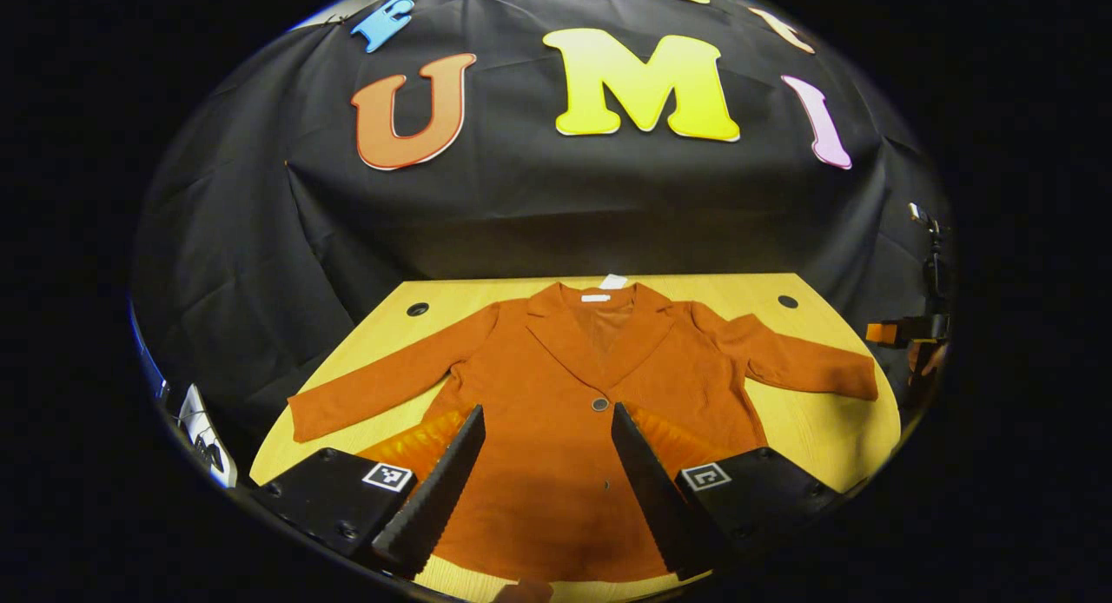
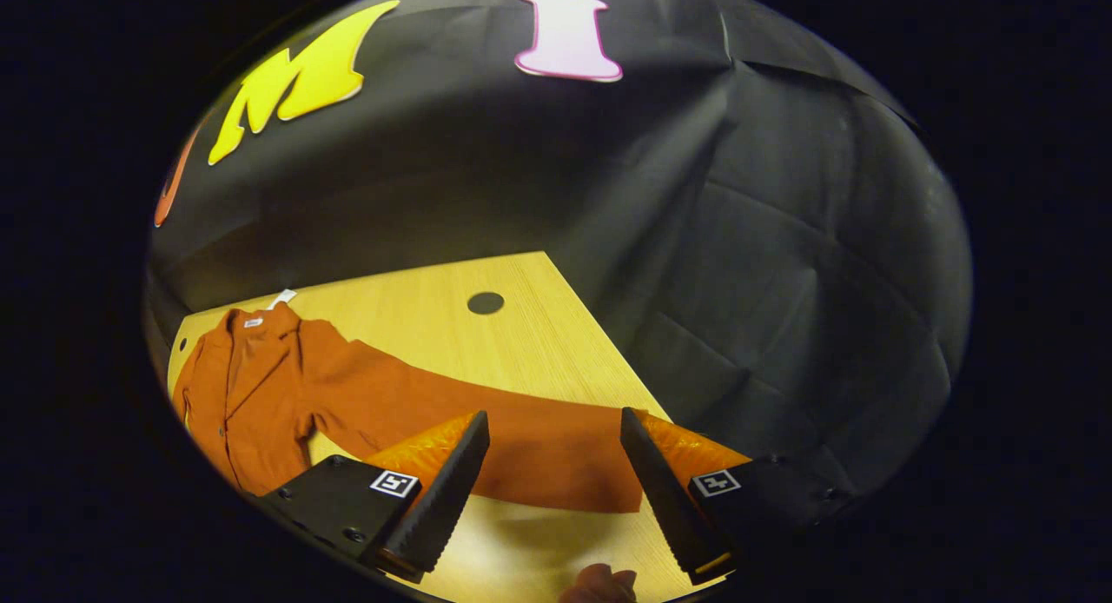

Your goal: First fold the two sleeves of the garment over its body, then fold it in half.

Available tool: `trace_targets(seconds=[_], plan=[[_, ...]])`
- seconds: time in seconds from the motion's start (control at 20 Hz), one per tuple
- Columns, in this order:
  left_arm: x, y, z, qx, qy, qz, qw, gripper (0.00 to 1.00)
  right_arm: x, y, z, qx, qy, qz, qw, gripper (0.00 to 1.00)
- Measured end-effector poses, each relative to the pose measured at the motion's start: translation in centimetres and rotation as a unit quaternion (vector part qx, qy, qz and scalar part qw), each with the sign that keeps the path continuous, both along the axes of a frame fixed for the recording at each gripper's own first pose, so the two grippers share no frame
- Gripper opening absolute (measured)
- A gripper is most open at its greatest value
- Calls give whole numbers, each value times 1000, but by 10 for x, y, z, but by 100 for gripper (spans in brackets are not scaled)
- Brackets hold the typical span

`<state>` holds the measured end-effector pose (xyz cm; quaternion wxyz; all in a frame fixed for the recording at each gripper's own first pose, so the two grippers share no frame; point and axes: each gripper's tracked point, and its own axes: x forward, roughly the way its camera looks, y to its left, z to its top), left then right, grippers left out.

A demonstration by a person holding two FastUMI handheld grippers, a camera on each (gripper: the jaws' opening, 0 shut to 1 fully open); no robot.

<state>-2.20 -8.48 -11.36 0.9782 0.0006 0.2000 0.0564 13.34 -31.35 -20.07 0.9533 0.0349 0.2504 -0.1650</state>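
A: Nearest in the left gripper view, what is the left hand-held gripper (image 1: 547, 481) doing?

B: Its two fingers stand wide apart, holding nothing; between them lies the lower front of the jacket (image 1: 565, 412), and I cannot tell whether the tips touch the cloth.

A: And the right hand-held gripper (image 2: 552, 490)?

B: Spread open as well, empty; in the right gripper view the end of the right sleeve (image 2: 521, 438) lies between its fingers, with bare table (image 2: 521, 533) nearer than the cuff; a bit of a hand (image 2: 599, 586) shows at the very bottom edge.

A: How does the jacket lie?

B: Flat on the wooden table, front up, hem toward the grippers and collar (image 1: 599, 312) toward the far side; it is rust-orange, with a dark button (image 1: 599, 404) at mid-chest and a smaller one lower down; both sleeves are stretched outward, none folded over the body; the left sleeve (image 1: 382, 386) runs out toward the table's left edge, the right sleeve toward the right edge.

A: Farther back?

B: A small white tag (image 1: 613, 281) sticks out past the collar; two dark round holes (image 1: 418, 309) sit near the table's far corners; behind the table hangs the black cloth wall (image 1: 556, 203).
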Motion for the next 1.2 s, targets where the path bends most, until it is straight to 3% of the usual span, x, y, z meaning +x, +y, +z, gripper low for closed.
trace_targets(seconds=[0.35,0.4,0.55,0.65,0.7,0.8,1.0,1.2], plan=[[-11,-20,-21,6,43,8,999,96,-2,-41,-64,49,77,-41,995,99],[-12,-22,-22,12,45,7,999,100,-2,-46,-74,46,88,-44,994,98],[-14,-25,-27,23,52,9,998,96,-5,-52,-92,38,122,-34,991,98],[-17,-26,-30,28,61,14,998,96,2,-51,-87,42,115,-23,992,97],[-18,-26,-33,28,65,16,997,96,1,-52,-88,42,120,-21,992,91],[-22,-29,-37,25,73,18,997,96,0,-49,-90,84,140,-28,986,89],[-31,-39,-59,16,90,2,996,96,1,-53,-89,180,191,-56,963,90],[-32,-51,-75,-8,103,-40,994,99,-6,-50,-95,132,275,-4,952,87]])
